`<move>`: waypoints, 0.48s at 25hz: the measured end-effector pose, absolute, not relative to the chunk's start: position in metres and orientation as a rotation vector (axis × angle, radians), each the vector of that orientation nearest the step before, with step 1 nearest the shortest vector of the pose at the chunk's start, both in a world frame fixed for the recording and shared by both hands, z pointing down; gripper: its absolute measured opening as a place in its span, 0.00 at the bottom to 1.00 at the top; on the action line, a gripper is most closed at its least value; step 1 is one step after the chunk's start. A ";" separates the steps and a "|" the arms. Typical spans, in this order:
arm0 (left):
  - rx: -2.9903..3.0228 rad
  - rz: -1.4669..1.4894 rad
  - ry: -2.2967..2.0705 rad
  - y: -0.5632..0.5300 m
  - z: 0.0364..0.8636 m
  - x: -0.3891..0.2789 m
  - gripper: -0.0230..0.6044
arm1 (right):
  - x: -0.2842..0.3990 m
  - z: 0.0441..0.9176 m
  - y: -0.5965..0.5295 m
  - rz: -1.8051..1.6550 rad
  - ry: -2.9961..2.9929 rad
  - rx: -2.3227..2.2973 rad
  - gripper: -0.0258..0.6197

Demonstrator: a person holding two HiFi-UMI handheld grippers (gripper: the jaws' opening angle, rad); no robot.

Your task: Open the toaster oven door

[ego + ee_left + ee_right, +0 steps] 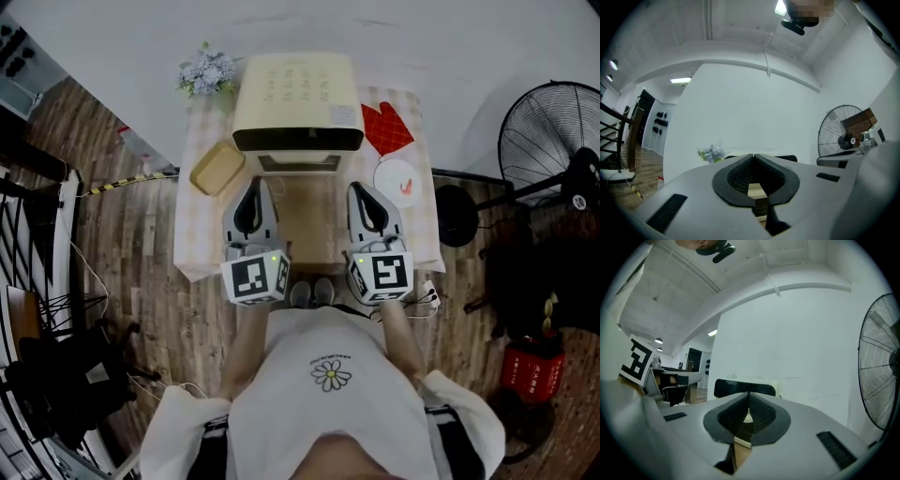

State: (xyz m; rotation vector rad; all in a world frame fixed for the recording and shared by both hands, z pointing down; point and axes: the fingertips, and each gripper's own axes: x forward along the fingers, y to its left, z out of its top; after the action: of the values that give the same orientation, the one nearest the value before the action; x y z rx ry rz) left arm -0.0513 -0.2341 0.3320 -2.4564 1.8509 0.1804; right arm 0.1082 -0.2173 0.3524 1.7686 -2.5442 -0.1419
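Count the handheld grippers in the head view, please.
2. The left gripper is above the front left of the table, and the right gripper is above its front right. Both are shut and point toward the toaster oven. No other seems hidden.

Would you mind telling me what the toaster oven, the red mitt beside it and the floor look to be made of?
Toaster oven: probably painted metal, cream and matte, with a smooth, even top.
Red mitt: likely quilted fabric; diamond stitching seems to show.
Floor: wood or wood-look planks; grain and seams are visible.
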 end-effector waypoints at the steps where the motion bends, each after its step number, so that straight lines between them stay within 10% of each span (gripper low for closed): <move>1: -2.452 0.186 1.843 -0.234 0.330 -0.051 0.07 | 0.108 0.345 -0.221 -0.182 -2.549 1.754 0.06; 12: -2.466 0.148 1.777 -0.236 0.329 -0.043 0.07 | 0.081 0.275 -0.269 -0.628 -2.460 1.225 0.27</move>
State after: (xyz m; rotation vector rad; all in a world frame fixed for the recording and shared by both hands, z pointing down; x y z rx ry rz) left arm -0.0428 -0.2358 0.3293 -2.4658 1.7772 0.1481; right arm 0.0808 -0.2694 0.2747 1.2251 -2.4605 -0.6283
